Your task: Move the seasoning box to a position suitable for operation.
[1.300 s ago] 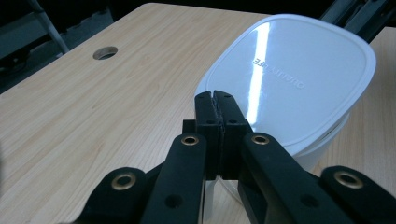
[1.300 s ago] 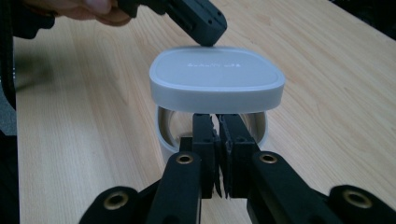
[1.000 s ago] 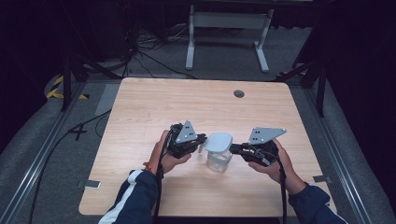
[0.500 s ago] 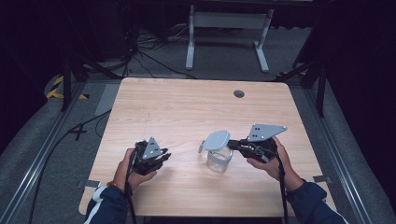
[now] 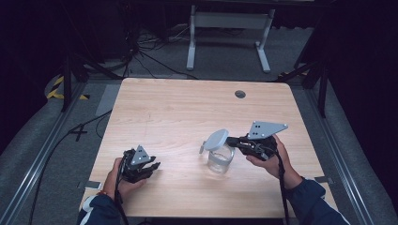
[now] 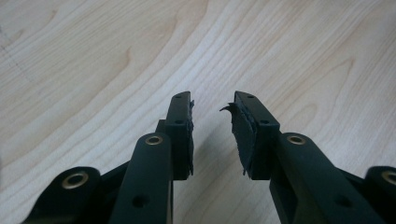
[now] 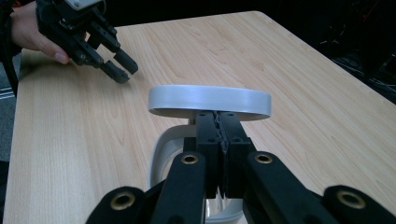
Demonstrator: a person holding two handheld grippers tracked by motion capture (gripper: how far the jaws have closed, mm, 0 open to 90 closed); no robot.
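On the wooden table (image 5: 187, 112), right tongs (image 7: 219, 122) pinch the jar's tilted lid (image 7: 210, 100).

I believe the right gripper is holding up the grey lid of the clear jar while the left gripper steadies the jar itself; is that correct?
Not quite. The left gripper is not on the clear jar: the high view shows it well away over the bare table, and the left gripper view shows its fingers apart with nothing between them. The right gripper does hold the grey lid.

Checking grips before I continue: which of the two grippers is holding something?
The right gripper, jaws clamped on the grey lid above the clear jar. The left gripper is open over bare table.
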